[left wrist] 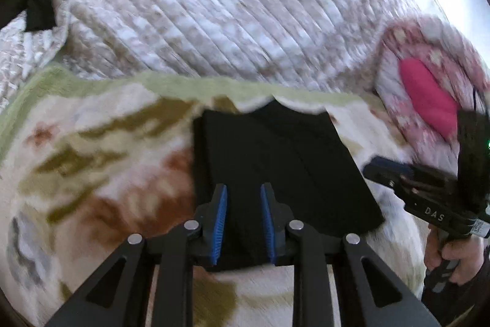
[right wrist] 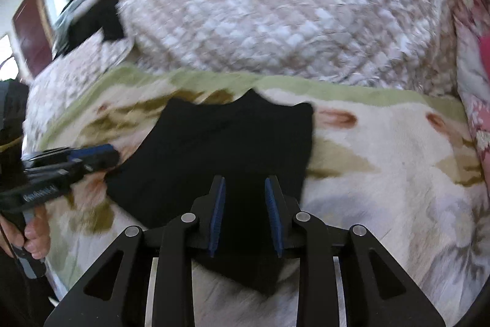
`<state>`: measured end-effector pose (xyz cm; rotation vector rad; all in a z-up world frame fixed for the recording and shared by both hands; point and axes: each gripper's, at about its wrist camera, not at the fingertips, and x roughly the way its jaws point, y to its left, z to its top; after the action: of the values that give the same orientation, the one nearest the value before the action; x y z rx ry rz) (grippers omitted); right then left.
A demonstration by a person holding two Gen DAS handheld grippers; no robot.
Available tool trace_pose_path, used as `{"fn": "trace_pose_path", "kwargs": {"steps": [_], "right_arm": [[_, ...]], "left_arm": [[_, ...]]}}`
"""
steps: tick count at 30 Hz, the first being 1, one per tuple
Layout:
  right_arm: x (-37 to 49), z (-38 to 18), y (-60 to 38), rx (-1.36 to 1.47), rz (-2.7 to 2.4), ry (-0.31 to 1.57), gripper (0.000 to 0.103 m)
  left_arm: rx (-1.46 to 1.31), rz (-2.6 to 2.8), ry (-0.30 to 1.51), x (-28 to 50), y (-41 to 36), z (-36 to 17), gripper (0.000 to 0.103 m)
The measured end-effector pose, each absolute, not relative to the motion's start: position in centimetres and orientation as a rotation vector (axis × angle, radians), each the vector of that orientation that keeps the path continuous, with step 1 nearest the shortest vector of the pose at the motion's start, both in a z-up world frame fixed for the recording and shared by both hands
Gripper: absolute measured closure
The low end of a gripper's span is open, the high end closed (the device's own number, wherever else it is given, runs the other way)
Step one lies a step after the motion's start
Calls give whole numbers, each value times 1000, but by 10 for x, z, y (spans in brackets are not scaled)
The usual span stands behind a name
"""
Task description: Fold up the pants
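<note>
Left wrist cam: left gripper (left wrist: pixel 243 195) is spread apart, pinching nothing, over the black pants (left wrist: pixel 275 167) lying folded flat on a fuzzy floral blanket (left wrist: pixel 101 149). Quilted bedspread (left wrist: pixel 214 5) bunches behind, pink pillow (left wrist: pixel 428 100) far right. The right gripper (left wrist: pixel 386 170) sits just off the pants' right edge.

Right wrist cam: right gripper (right wrist: pixel 245 192) also spread, empty, pants (right wrist: pixel 232 149) below; lots of bare blanket (right wrist: pixel 382 173) rightward.

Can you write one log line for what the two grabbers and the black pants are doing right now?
black pants: folded, flat on floral blanket | left gripper: open, empty, above pants | right gripper: open, empty, above pants
</note>
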<state>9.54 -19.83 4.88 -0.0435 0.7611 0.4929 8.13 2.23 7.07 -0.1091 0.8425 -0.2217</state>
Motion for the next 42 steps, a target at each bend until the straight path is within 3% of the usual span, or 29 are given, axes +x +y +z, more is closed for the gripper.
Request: {"fn": "trace_pose_path", "kwargs": {"steps": [3,11,14,27,42], "right_arm": [[92,21,-178,-144,526,870,60],[77,37,-196,-67,487,797,56],[59,36,-204,-32,463,793,51],[39,0,-186,-108,424,916,45],[40,-2,-185,-107,425,905,39]], "left_arm": [[-34,-201,880,79,10,49,78],[-20,-123,834,64,7,62,78],[-4,-94,829,51,3,61,72],[-19,-90,961,28,-10,25,68],[30,-85,931,28,-15,21,59]]}}
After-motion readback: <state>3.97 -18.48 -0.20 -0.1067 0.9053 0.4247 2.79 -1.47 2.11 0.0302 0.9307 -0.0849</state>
